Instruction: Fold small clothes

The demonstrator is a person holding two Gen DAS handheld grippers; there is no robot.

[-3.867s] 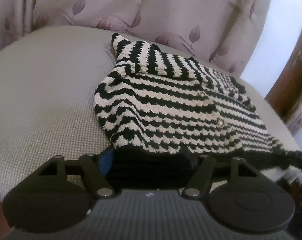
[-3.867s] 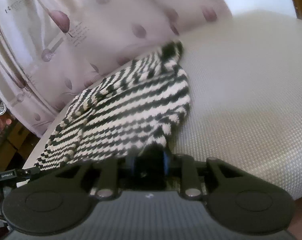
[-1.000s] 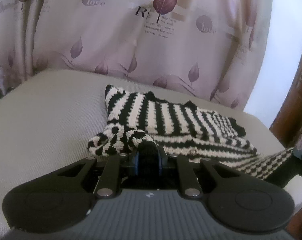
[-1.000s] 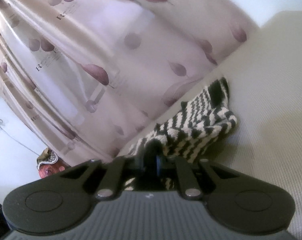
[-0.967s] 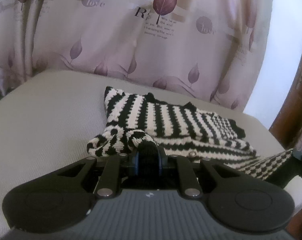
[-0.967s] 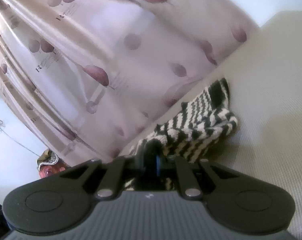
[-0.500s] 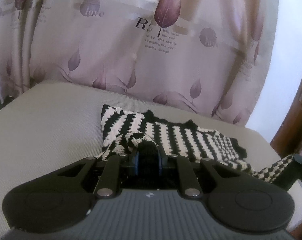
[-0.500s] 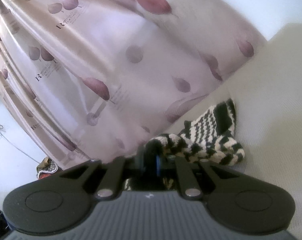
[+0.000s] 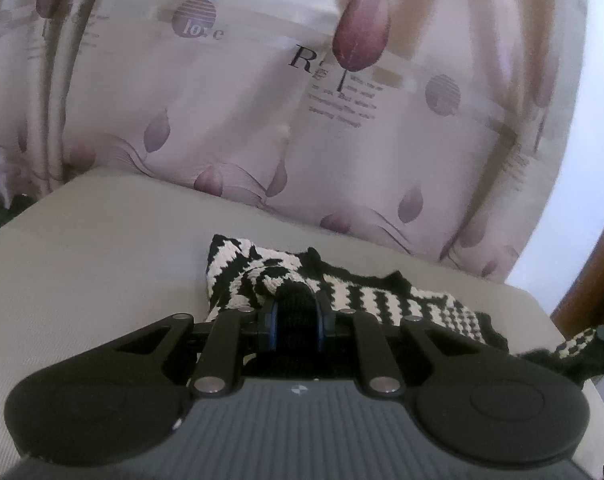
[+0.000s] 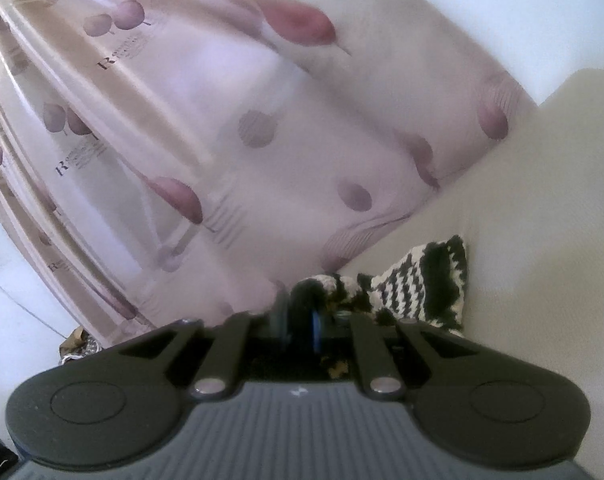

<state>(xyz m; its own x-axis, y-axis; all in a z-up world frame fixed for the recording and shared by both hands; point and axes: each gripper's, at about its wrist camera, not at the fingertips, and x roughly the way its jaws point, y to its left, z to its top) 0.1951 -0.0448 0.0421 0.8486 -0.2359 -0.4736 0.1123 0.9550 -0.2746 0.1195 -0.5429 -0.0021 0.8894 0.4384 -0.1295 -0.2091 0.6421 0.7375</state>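
Two grippers, both clenched on one black-and-white knit garment. Left gripper is level and low over the seat, jaws grasping a bunched black edge; the rest of the knit lies just ahead and to the right of the jaws. Right gripper is rolled, view tilted, jaws pinching a fold, striped knit spilling right of them. Garment rests on a beige cushion, near its back edge. Pink leaf-print curtain hangs beyond. Brown wood at far right.
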